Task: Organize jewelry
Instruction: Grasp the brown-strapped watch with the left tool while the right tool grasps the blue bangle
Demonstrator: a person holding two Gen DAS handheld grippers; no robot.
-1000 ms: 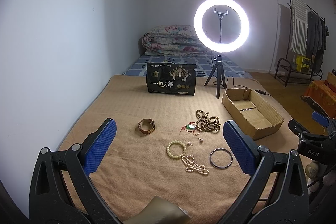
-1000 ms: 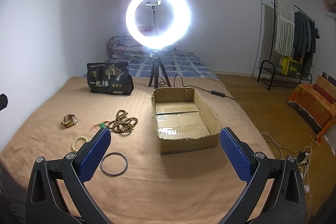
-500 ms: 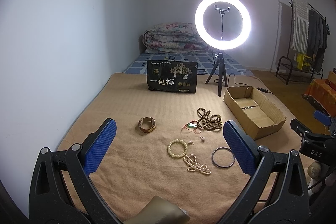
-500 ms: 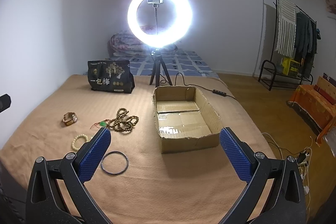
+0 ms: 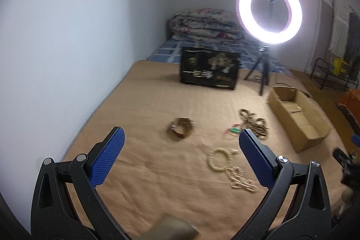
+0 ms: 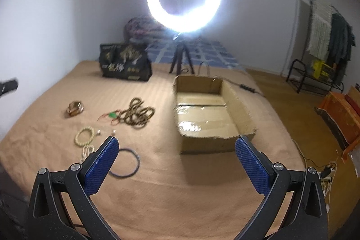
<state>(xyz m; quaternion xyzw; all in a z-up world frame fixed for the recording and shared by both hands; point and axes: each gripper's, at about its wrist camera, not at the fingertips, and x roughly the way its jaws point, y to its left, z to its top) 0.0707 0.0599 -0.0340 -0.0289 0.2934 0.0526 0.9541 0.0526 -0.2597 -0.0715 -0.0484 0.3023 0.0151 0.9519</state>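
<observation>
Jewelry lies on a tan blanket (image 5: 146,105): a brown watch (image 5: 180,131), a cream bead bracelet (image 5: 219,159), a pale bead string (image 5: 241,180), a dark bead necklace (image 5: 254,123) and a green pendant (image 5: 234,131). The right wrist view also shows the watch (image 6: 75,108), necklace (image 6: 136,115), bracelet (image 6: 85,136) and a dark bangle (image 6: 124,162). An open, empty cardboard box (image 6: 245,114) lies right of them. My left gripper (image 5: 180,154) is open and empty above the blanket, short of the watch. My right gripper (image 6: 176,161) is open and empty before the box.
A black printed bag (image 5: 209,68) stands at the back of the blanket. A lit ring light on a tripod (image 5: 268,11) stands beside it. Folded quilts (image 5: 202,24) lie behind. A clothes rack (image 6: 324,37) and wooden floor are to the right. A white wall runs along the left.
Both grippers have moved forward and tilted down toward the blanket; the jewelry and box look nearer and blurred. Both stay open and nothing was taken hold of.
</observation>
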